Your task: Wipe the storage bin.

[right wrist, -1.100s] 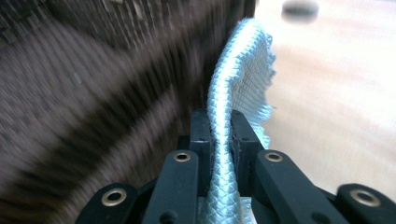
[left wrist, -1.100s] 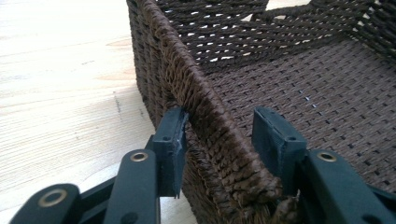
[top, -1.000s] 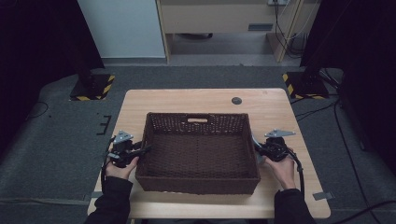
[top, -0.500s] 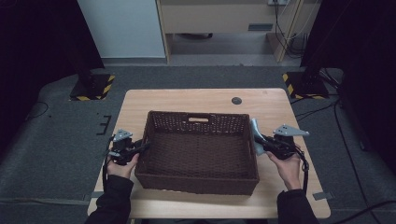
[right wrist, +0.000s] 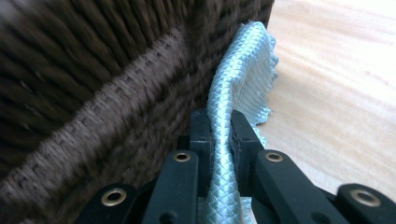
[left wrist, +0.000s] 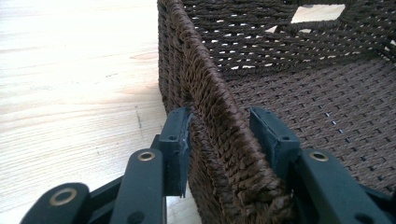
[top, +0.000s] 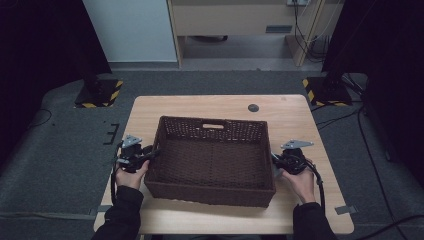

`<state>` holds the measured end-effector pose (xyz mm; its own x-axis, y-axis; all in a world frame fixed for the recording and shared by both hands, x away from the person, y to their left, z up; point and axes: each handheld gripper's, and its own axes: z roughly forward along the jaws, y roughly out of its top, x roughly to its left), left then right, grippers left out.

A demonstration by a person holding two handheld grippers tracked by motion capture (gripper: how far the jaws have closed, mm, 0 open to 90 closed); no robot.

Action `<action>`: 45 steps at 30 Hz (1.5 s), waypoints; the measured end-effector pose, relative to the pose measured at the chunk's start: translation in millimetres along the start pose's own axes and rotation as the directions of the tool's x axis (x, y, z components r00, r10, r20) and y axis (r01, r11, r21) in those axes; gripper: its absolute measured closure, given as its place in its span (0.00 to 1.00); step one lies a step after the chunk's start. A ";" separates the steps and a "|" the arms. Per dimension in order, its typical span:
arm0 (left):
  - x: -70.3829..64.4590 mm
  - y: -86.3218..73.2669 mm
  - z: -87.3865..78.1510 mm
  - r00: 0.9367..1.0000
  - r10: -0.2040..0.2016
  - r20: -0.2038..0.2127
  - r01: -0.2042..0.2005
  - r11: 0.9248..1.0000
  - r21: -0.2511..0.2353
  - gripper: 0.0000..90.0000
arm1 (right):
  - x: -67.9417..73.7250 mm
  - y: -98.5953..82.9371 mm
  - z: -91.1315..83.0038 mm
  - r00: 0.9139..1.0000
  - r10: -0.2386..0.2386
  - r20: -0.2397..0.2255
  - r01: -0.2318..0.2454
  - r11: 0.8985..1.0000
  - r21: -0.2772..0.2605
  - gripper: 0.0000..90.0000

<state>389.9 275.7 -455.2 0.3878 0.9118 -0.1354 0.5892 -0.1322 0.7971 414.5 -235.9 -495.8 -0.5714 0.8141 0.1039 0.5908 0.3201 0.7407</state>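
Observation:
A dark brown woven basket [top: 210,192] stands mid-table, with nothing lying on its woven floor. My left gripper [top: 150,154] sits at its left wall. In the left gripper view the jaws [left wrist: 219,116] straddle that wall [left wrist: 210,93], one pad outside and one inside, pressed onto the rim. My right gripper [top: 276,162] is at the basket's right side, low on the table. Its jaws [right wrist: 219,121] are shut on a pale blue-green woven cloth [right wrist: 243,74], which stands up beside the outside of the basket wall [right wrist: 93,93]. From above, the cloth [top: 274,170] is a thin sliver.
The light wooden table [top: 300,125] has bare strips left, right and behind the basket. A small dark round disc [top: 253,107] lies near the far edge. Yellow-and-black striped stand bases [top: 100,95] [top: 325,90] and cables sit on the floor beyond.
The right gripper, which held the cloth raised beside the basket's right rim, has dropped lower and nearer the person against the wall. The left gripper stays on the left wall.

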 end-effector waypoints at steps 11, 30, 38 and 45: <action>1.0 -0.8 -4.9 1.000 0.009 0.001 -0.009 1.000 -0.001 0.49 | 8.5 17.3 -47.2 0.999 -0.036 -0.025 0.030 0.976 -0.217 0.92; -5.4 -12.1 -15.2 0.997 0.035 0.064 -0.036 0.999 0.017 0.58 | 10.9 -12.8 -12.9 1.000 0.001 -0.024 -0.002 1.000 -0.026 0.92; -9.2 -10.8 -15.4 1.000 0.018 0.025 -0.019 1.000 0.003 0.73 | 20.1 0.9 -52.5 0.996 -0.092 -0.008 0.088 0.975 -0.205 0.92; -6.8 -7.3 -12.1 1.000 -0.001 0.029 0.000 1.000 0.005 0.74 | 11.7 -11.6 -26.1 0.999 -0.034 -0.015 0.034 0.998 -0.046 0.92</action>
<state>374.5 275.2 -453.0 0.4081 0.9000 -0.1531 0.5928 -0.1337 0.7941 386.1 -242.7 -485.9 -0.5999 0.7952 0.0883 0.5445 0.3249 0.7733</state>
